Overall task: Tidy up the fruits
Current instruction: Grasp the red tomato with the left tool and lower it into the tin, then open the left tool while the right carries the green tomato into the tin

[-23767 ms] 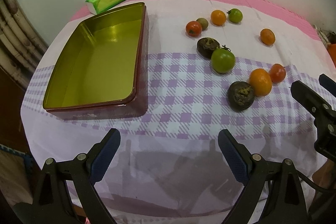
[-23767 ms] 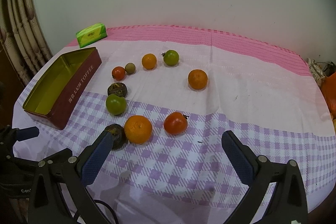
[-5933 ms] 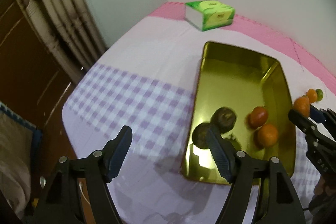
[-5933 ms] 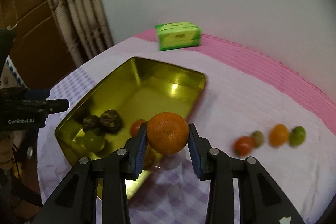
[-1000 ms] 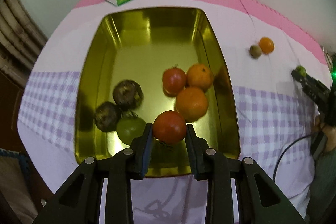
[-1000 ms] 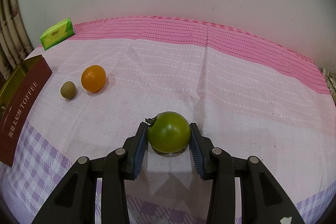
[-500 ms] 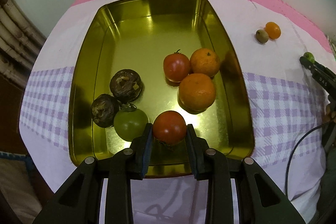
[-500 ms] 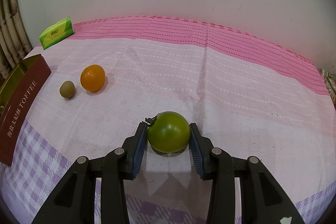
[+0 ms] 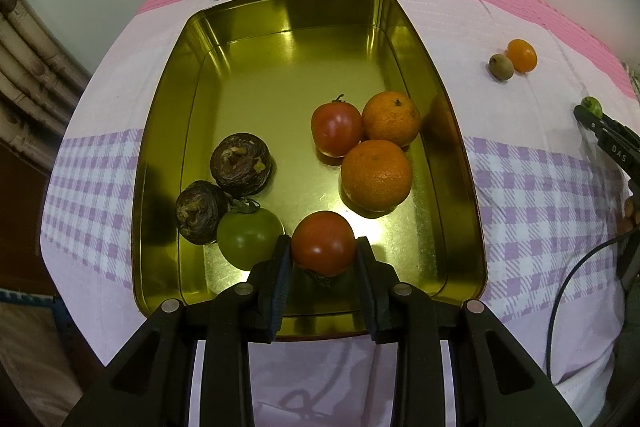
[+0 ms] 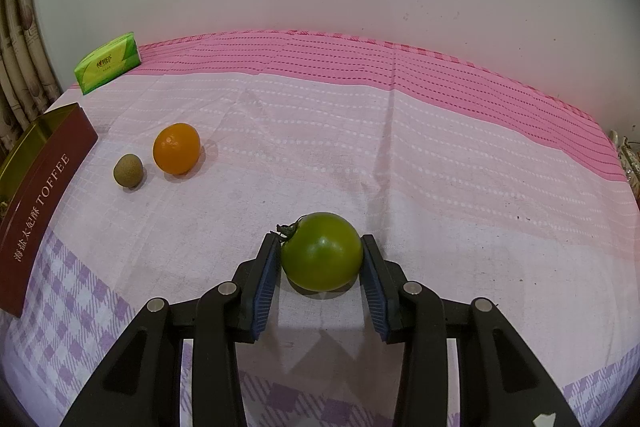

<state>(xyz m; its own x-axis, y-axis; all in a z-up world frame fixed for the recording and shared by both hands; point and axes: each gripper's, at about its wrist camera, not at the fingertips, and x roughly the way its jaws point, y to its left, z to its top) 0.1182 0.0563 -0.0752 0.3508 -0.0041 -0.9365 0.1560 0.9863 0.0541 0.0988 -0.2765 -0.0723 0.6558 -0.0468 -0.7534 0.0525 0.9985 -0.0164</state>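
The left gripper (image 9: 323,259) has its jaws clamped on a red tomato (image 9: 322,242), held low over the near end of the gold tin (image 9: 456,163), just beside a green tomato (image 9: 249,235) that lies in it. Farther in lie two dark fruits (image 9: 241,163), a second red tomato (image 9: 337,129) and two oranges (image 9: 376,174). The right gripper (image 10: 321,265) has its jaws closed on a green tomato (image 10: 321,251) that seems to rest on the counter (image 10: 440,187), well apart from the tin. Near the tin's wall, a small orange (image 10: 176,148) and a brownish fruit (image 10: 128,170) wait just beside each other.

The step in hand looks like dropping the red tomato. Next, the left jaws should spread over bare tin floor, then lift clear; the right must carry its tomato across to the tin.
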